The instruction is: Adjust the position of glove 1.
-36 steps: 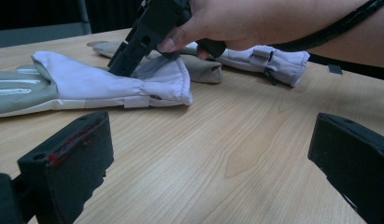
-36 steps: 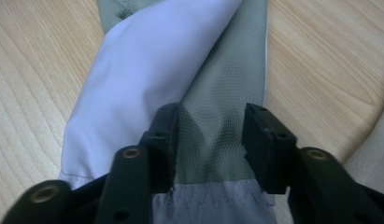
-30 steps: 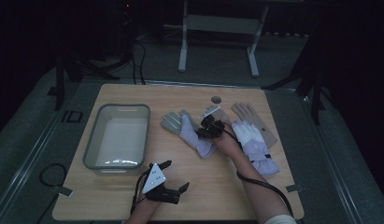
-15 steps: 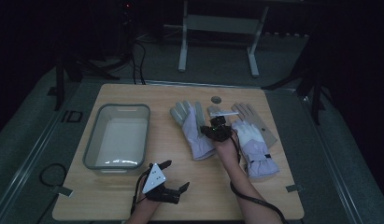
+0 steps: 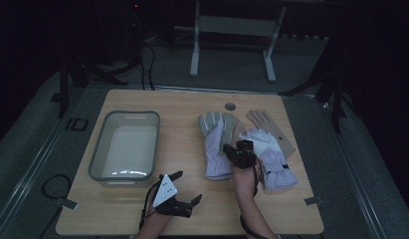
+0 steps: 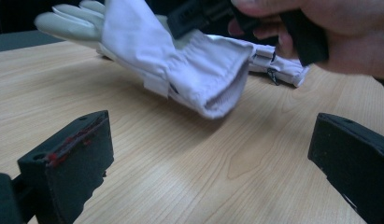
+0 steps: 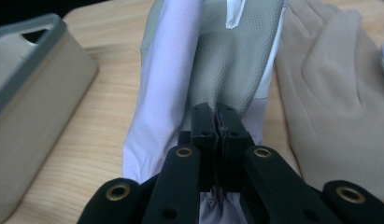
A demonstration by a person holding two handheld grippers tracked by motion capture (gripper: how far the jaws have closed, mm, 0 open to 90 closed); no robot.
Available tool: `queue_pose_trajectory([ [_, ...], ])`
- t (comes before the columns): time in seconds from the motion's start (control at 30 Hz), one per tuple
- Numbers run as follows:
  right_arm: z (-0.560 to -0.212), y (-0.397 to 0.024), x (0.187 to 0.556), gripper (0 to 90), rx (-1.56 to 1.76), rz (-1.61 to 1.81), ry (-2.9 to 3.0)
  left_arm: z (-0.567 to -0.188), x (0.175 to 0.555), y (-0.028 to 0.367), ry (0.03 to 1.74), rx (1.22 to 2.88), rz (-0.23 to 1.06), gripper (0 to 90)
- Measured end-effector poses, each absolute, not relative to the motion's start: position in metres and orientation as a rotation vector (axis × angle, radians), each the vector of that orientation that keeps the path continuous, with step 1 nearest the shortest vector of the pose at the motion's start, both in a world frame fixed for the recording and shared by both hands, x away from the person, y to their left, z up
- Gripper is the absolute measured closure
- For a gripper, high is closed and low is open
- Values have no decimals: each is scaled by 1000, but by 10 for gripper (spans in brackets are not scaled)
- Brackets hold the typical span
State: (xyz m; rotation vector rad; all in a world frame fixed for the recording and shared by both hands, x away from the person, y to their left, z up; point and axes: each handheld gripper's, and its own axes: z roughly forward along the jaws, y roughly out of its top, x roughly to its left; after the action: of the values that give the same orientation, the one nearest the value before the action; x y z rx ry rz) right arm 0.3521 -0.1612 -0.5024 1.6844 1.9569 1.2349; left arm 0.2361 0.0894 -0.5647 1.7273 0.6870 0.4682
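Note:
A lavender glove with a grey palm (image 5: 214, 149) lies lengthwise on the wooden table (image 5: 192, 219), fingers pointing away from me. My right gripper (image 5: 240, 153) is shut on its cuff end. In the right gripper view the jaws (image 7: 216, 112) meet on the lavender fabric (image 7: 166, 70). The left gripper view shows the cuff (image 6: 213, 88) raised a little off the wood, under the hand holding the right gripper (image 6: 203, 14). My left gripper (image 5: 188, 186) rests near the table's front edge, open and holding nothing (image 6: 213, 135).
A grey plastic bin (image 5: 100, 149) stands on the left half of the table, close to the held glove (image 7: 21, 46). To the right lie a beige glove (image 5: 266, 122) and a second lavender glove (image 5: 276, 172). A small round hole (image 5: 230, 106) sits at the back.
My right gripper has pulled the glove toward me and a little to the right, turning it from slanted to lengthwise. The left gripper has stayed put.

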Motion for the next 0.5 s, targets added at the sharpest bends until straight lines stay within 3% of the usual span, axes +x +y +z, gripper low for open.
queue_pose_trajectory([
  [0.17,-526,-158,354,861,1727,1159,1968,-565,236,89,682,1728,466,1],
  [0.33,-544,-151,358,716,1671,1047,2009,-565,236,89,680,1728,462,1],
  [0.5,-541,-147,356,678,1631,1020,2019,-565,236,89,678,1727,462,1],
])
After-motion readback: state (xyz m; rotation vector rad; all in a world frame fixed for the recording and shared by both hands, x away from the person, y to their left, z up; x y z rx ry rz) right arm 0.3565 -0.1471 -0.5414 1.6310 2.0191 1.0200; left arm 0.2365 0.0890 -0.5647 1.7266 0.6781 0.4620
